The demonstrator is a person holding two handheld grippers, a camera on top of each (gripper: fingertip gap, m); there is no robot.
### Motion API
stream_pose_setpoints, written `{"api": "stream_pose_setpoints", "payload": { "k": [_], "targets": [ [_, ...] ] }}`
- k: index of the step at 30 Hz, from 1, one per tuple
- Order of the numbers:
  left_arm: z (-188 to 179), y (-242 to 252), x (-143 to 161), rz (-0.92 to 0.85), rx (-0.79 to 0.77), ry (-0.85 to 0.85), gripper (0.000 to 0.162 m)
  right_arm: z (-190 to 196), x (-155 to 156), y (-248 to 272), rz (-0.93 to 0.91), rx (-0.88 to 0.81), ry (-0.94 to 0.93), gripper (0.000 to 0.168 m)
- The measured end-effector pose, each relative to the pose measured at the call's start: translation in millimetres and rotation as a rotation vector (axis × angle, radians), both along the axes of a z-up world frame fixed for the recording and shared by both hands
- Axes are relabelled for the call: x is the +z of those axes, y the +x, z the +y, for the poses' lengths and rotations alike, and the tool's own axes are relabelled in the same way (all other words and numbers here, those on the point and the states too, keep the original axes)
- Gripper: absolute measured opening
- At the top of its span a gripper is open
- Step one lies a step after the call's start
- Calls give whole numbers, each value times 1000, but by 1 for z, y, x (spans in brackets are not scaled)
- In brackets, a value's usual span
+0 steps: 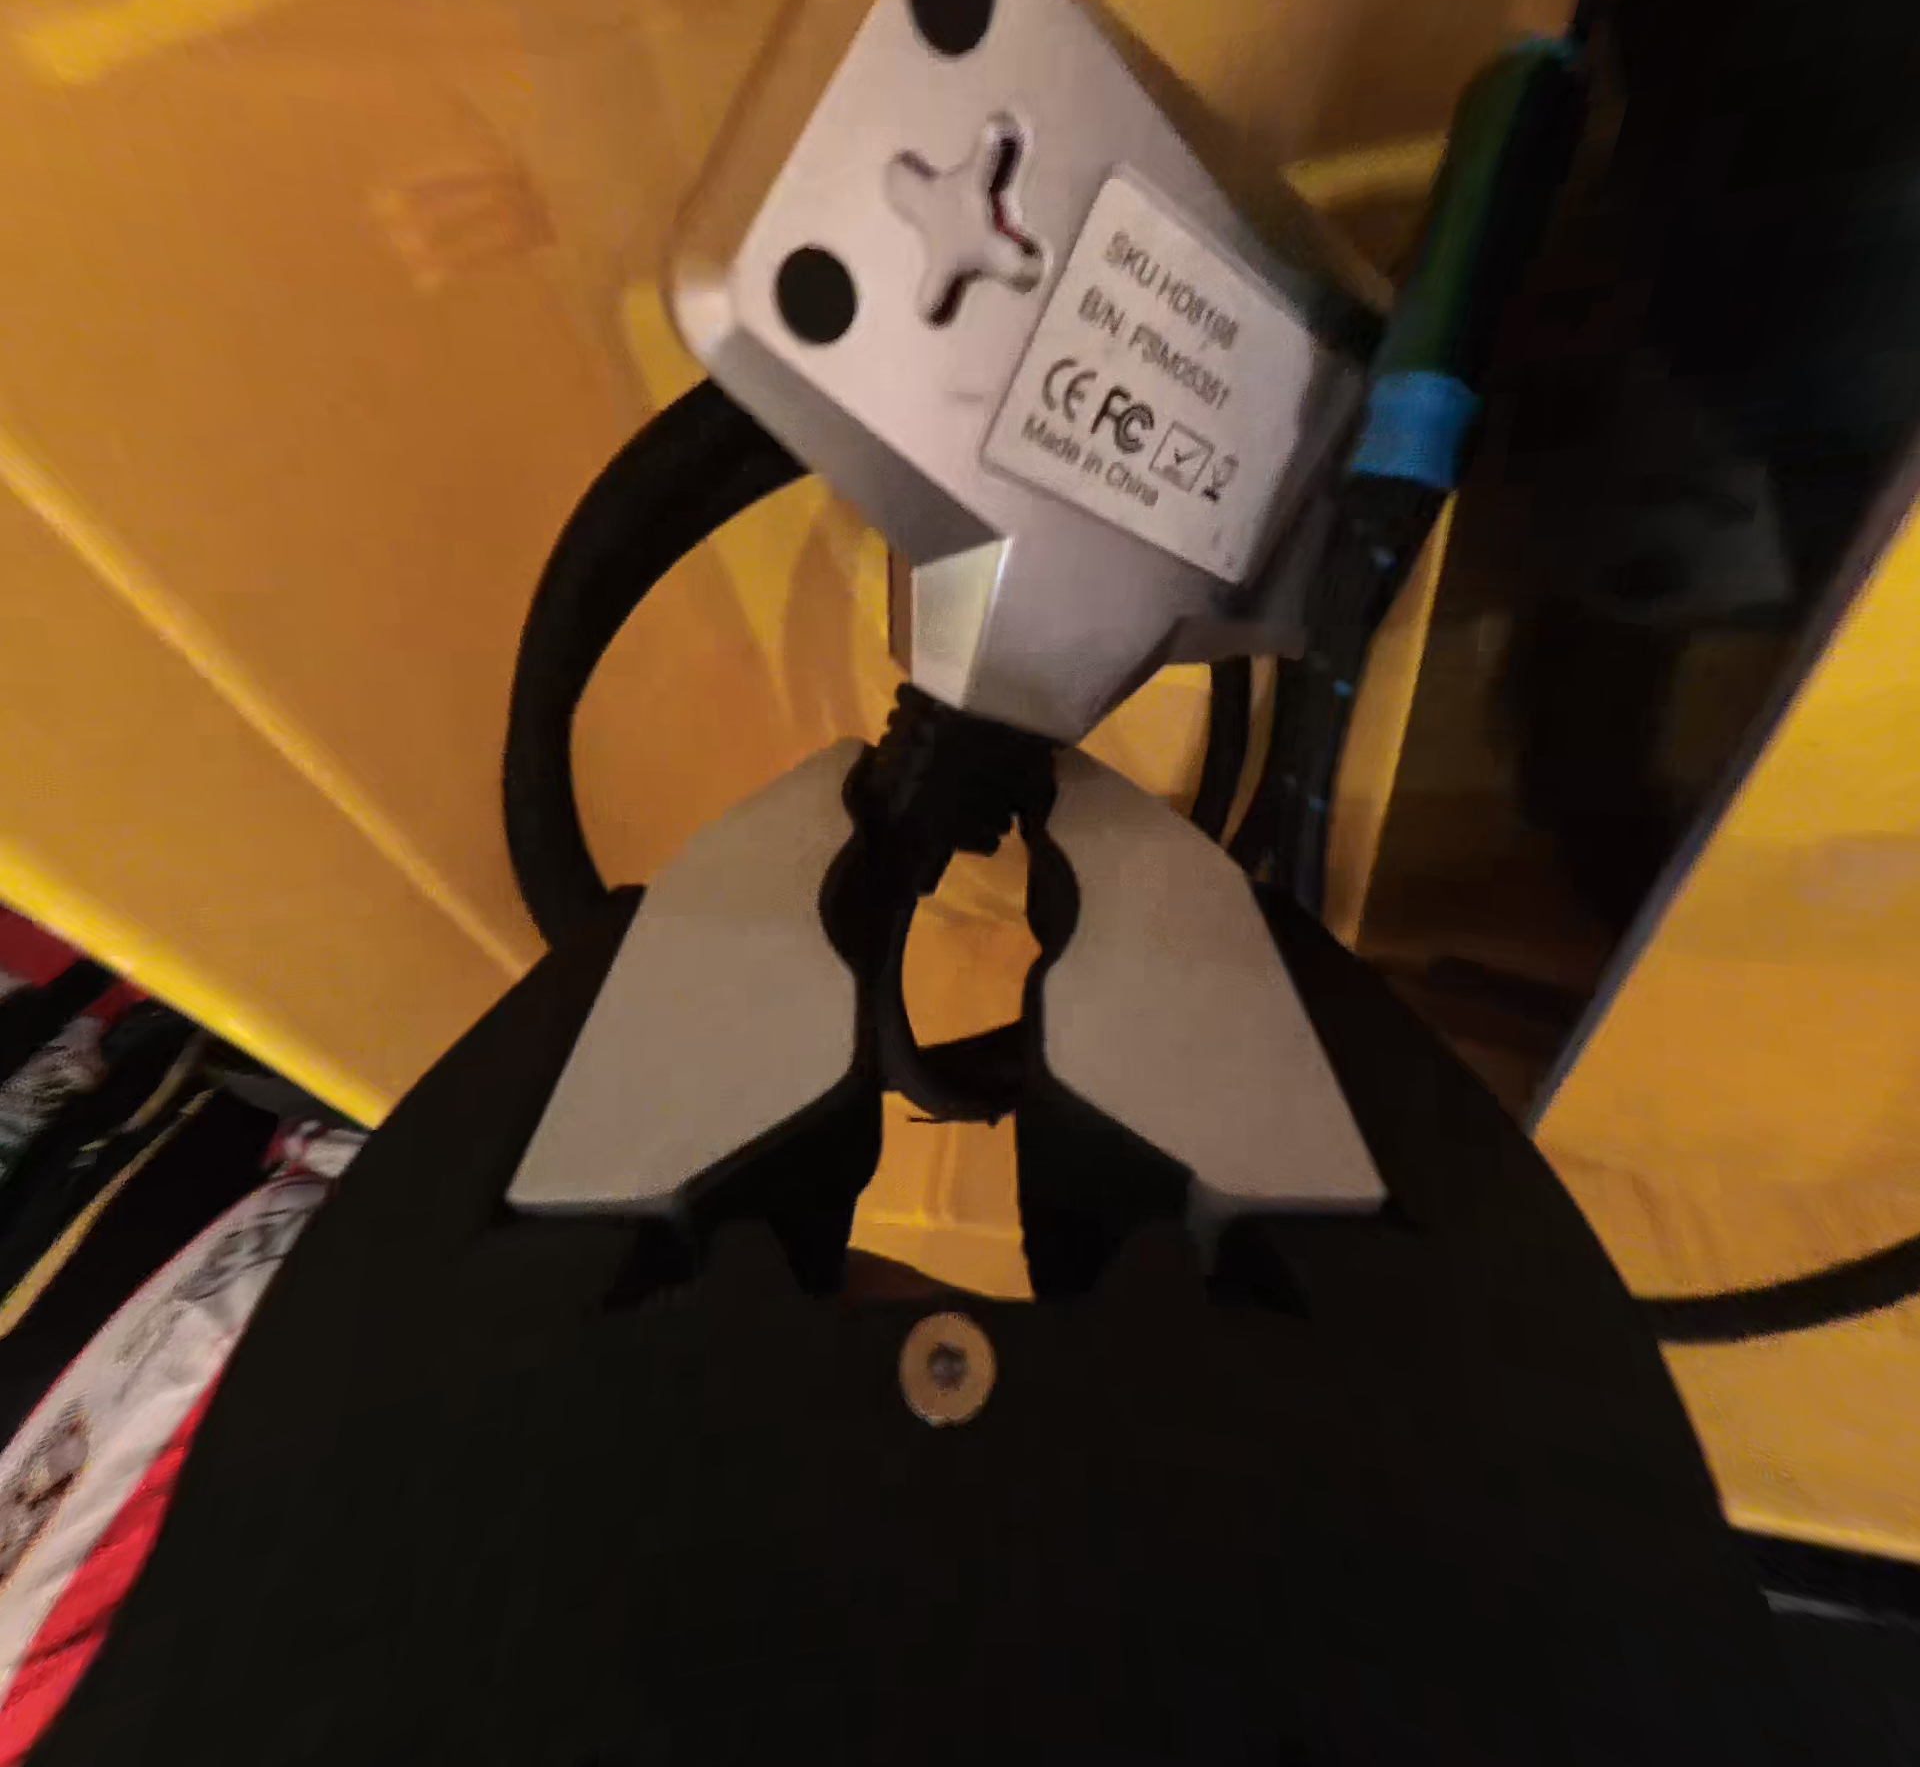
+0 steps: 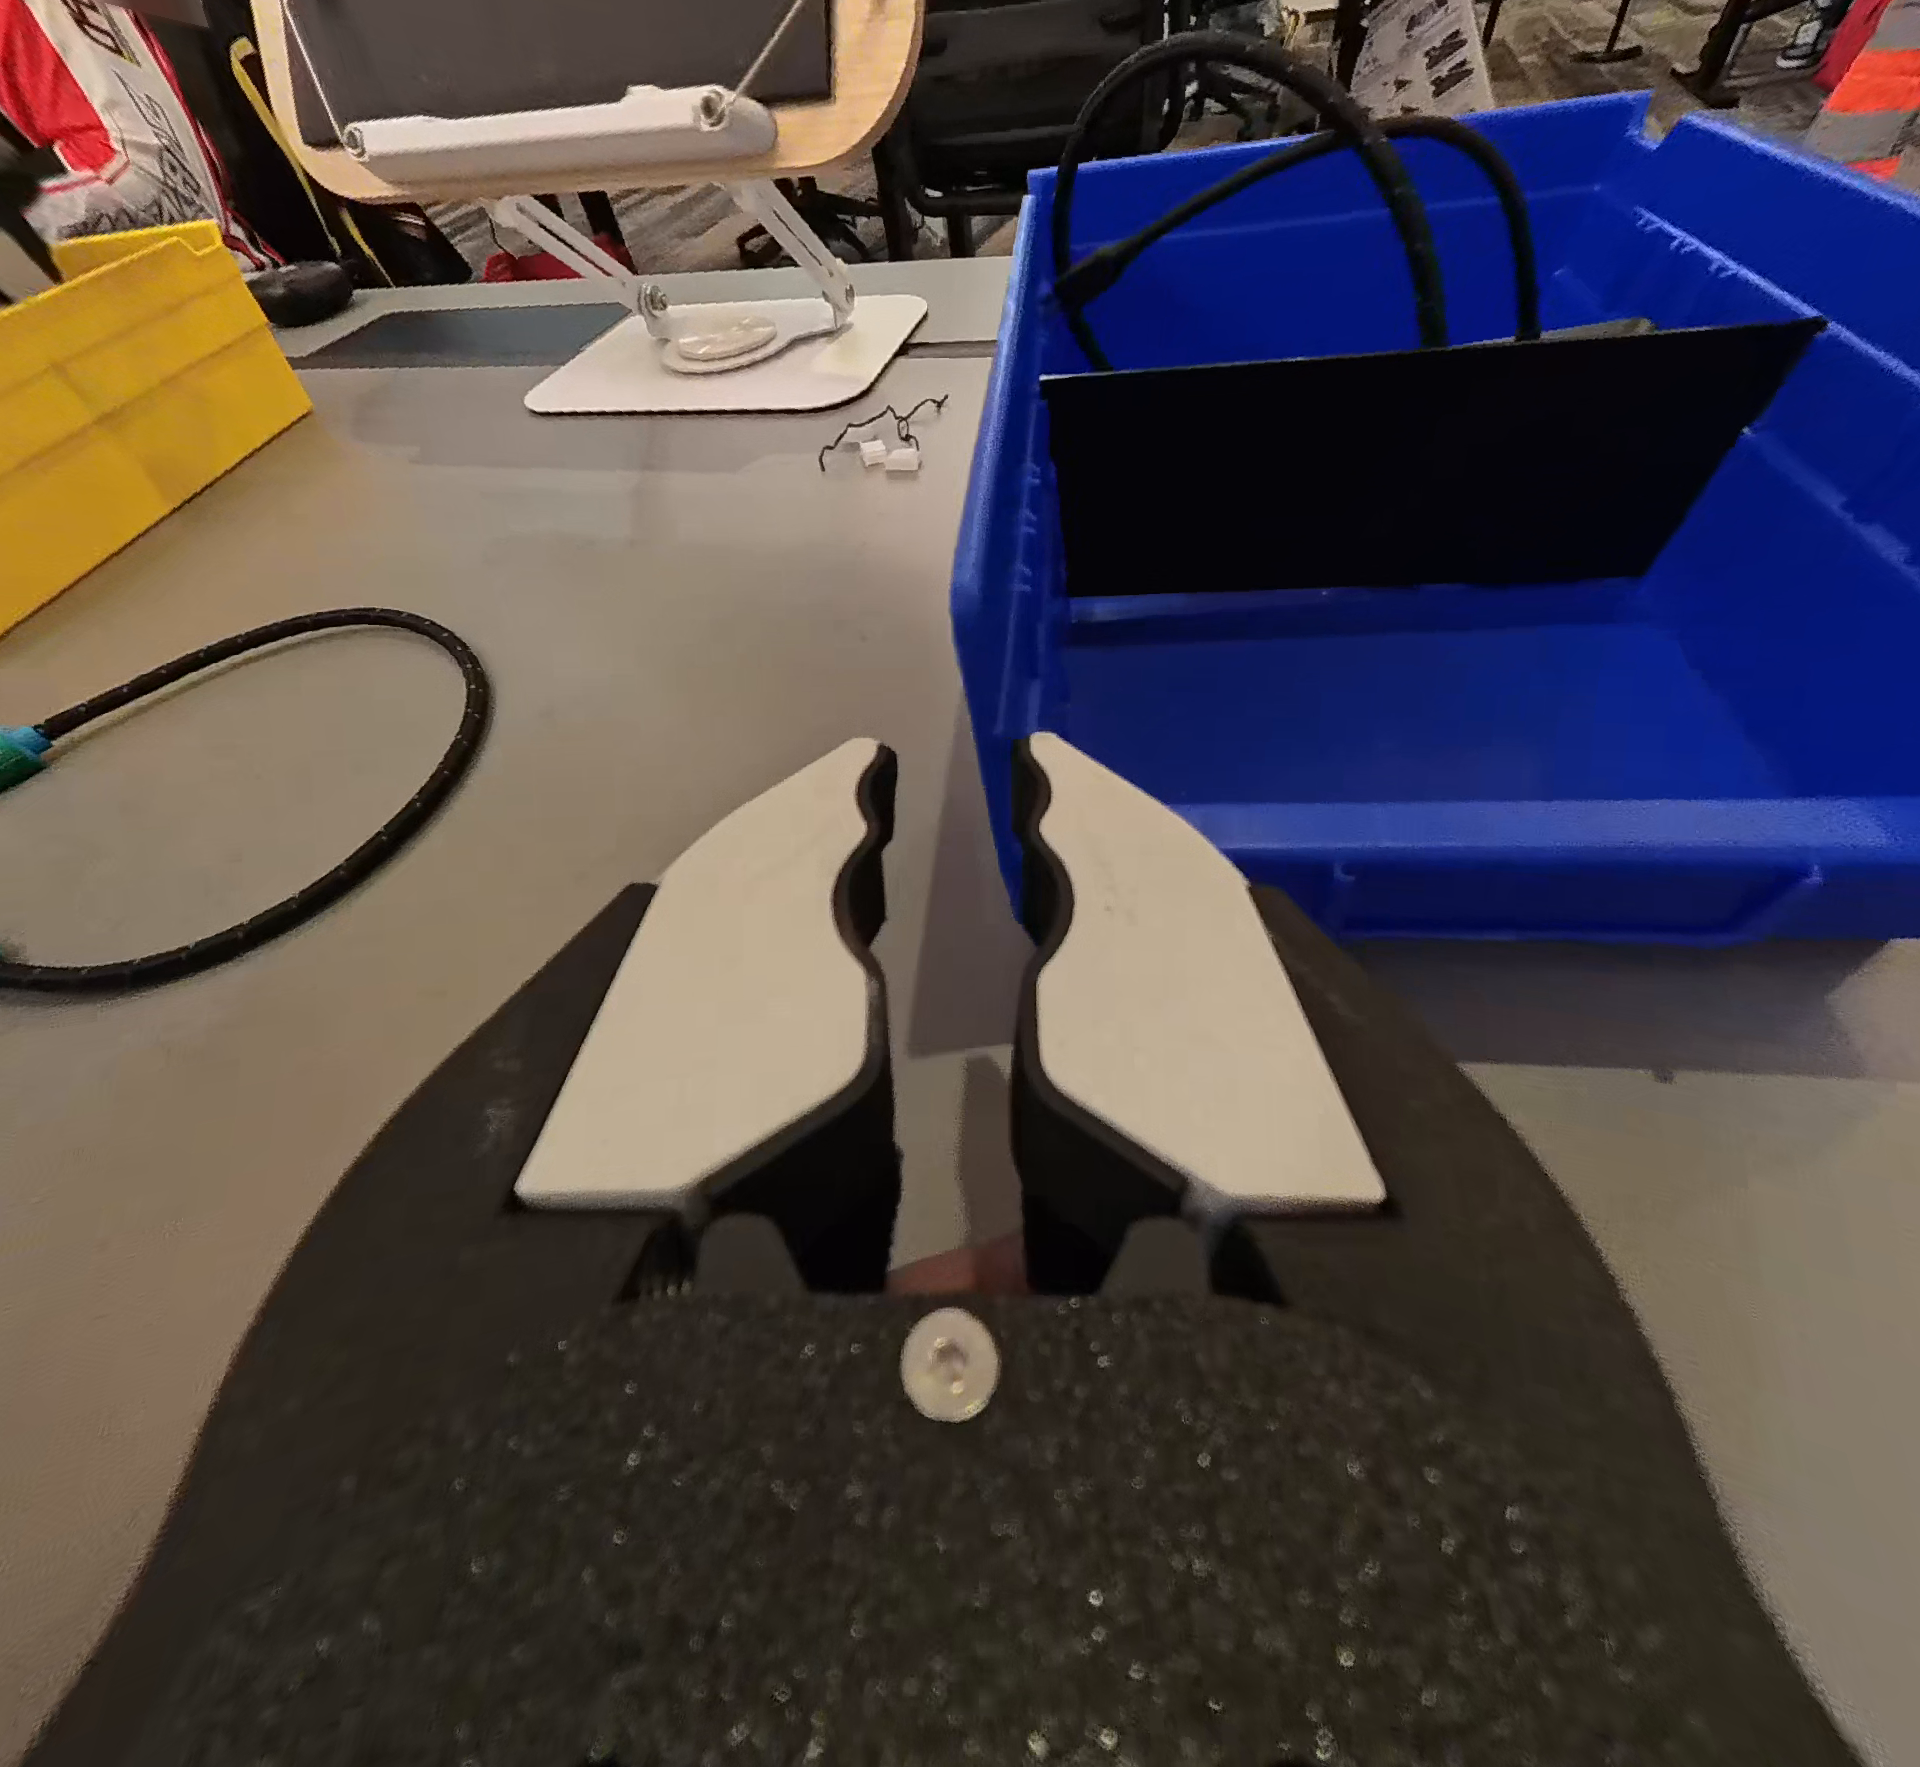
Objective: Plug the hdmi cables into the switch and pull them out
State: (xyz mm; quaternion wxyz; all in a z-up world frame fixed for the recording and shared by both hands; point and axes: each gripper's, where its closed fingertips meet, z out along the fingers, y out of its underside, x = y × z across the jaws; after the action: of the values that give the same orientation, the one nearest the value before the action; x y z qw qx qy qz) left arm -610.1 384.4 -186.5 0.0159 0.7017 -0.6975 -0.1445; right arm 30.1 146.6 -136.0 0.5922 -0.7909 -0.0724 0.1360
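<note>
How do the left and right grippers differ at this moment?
The left gripper is shut on the black cable just below the silver switch, lifting it over a yellow bin. The right gripper is open and holds nothing. It hangs over the grey table beside a blue bin. Both have pale fingers on black bodies.

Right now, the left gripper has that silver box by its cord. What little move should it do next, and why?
Probably lower the silver switch gently into the yellow bin below it. The left gripper pinches only its black cord, so the box dangles, blurred as if swinging. The right gripper is open and empty by the blue bin.
</note>
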Motion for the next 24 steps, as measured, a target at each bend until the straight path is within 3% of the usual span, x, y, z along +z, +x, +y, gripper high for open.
{"api": "stream_pose_setpoints", "payload": {
  "k": [3,6,13,17,21,24],
  "targets": [
    [5,2,2,-22,-37,68,23,2,1,2,38,-4,0,20],
    [12,5,28,-147,-16,202,21,3,1,3,71,1,-4,20],
    [6,9,159,-566,151,576,21,4,5,-2,69,30,10,20],
    [-28,44,241,-942,208,672,21,2,10,-6,73,43,28,22],
    [-70,82,315,-1193,172,822,21,-3,16,1,33,20,62,20],
    [-99,115,345,-1336,194,908,21,-9,34,5,81,-3,120,20]
  ]
}}
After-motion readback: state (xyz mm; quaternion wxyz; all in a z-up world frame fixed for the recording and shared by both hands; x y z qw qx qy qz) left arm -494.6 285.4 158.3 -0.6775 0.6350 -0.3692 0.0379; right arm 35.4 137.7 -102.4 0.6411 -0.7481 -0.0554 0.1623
